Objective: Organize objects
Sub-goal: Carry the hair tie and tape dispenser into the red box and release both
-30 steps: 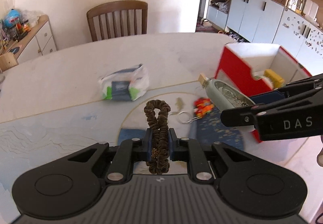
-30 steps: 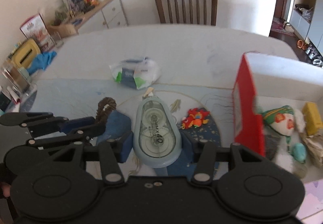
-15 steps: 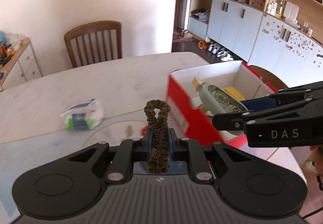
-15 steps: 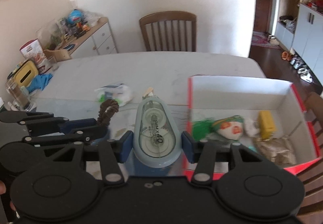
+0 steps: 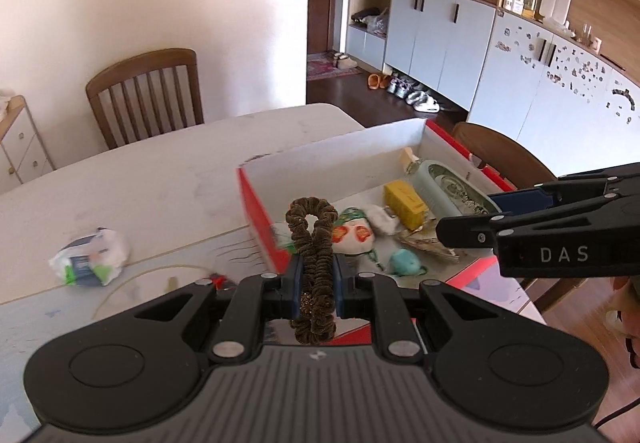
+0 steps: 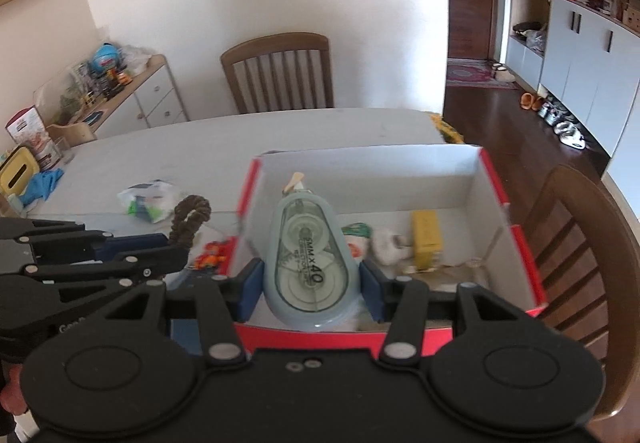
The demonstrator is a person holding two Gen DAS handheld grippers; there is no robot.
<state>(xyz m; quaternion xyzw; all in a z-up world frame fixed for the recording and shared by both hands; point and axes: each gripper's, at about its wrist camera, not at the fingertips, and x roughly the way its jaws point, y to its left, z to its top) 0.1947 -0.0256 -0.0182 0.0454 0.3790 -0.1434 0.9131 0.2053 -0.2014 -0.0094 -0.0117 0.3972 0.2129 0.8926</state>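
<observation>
My left gripper point(image 5: 316, 283) is shut on a brown hair scrunchie point(image 5: 312, 239) and holds it above the near left wall of a red box with a white inside point(image 5: 332, 159). My right gripper point(image 6: 310, 283) is shut on a pale blue correction tape dispenser point(image 6: 308, 263) and holds it over the box point(image 6: 492, 195); it also shows in the left wrist view point(image 5: 452, 191). The box holds a yellow block point(image 5: 404, 199), a painted pouch point(image 5: 354, 235), a teal item point(image 5: 404, 261) and other small things.
A plastic packet point(image 5: 90, 257) and a small red toy point(image 6: 214, 255) lie on the table left of the box. Wooden chairs stand at the far side point(image 5: 146, 95) and at the right point(image 6: 576, 255). The table's right edge runs just past the box.
Both grippers have moved right and up with their loads, from over the blue mat to over the red box. The box's inside has come fully into view.
</observation>
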